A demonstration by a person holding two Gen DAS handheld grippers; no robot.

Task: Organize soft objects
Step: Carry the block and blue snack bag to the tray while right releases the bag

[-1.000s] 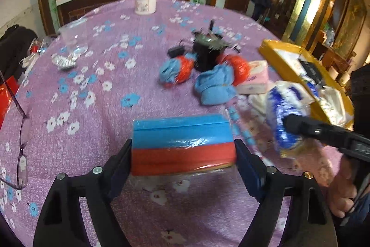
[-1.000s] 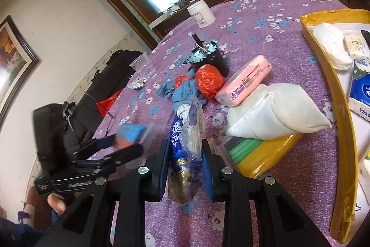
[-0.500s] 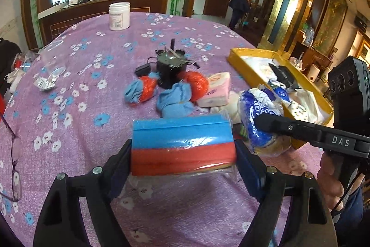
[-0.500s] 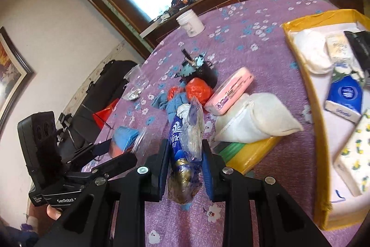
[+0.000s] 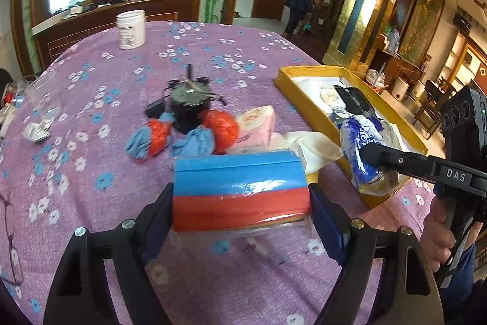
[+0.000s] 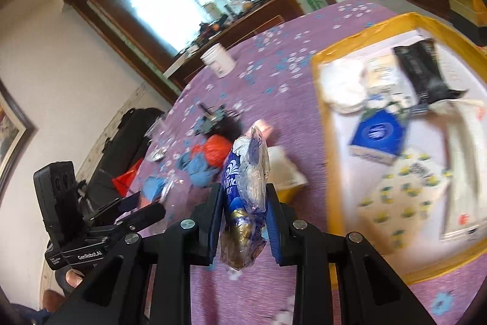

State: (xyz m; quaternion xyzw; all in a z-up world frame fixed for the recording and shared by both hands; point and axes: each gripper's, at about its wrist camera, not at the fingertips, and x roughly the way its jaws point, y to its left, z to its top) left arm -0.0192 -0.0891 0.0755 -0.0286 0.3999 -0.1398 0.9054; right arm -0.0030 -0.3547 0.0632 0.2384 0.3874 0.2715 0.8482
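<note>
My left gripper (image 5: 240,200) is shut on a blue and red wrapped sponge pack (image 5: 240,188) and holds it above the purple flowered tablecloth (image 5: 91,172). My right gripper (image 6: 245,212) is shut on a crumpled blue and clear plastic tissue packet (image 6: 245,191), which also shows in the left wrist view (image 5: 362,151), near the yellow tray (image 6: 322,142). The tray (image 5: 307,102) holds a blue tissue box (image 6: 377,136), white packs and a black pouch (image 6: 423,72). Loose on the table lie blue and orange cloth bundles (image 5: 152,136), a pink tissue pack (image 5: 255,127) and a white soft pack (image 5: 313,145).
A black gadget with cables (image 5: 188,105) stands mid-table, a white jar (image 5: 131,29) at the far edge. A clear cup and foil (image 5: 39,111) lie at the left, glasses (image 5: 12,258) at the near left edge. A person (image 5: 298,8) stands far off.
Both grippers have swung right toward the yellow tray, each still holding its pack. The right gripper with the tissue packet now sits higher and closer over the tray's near edge.
</note>
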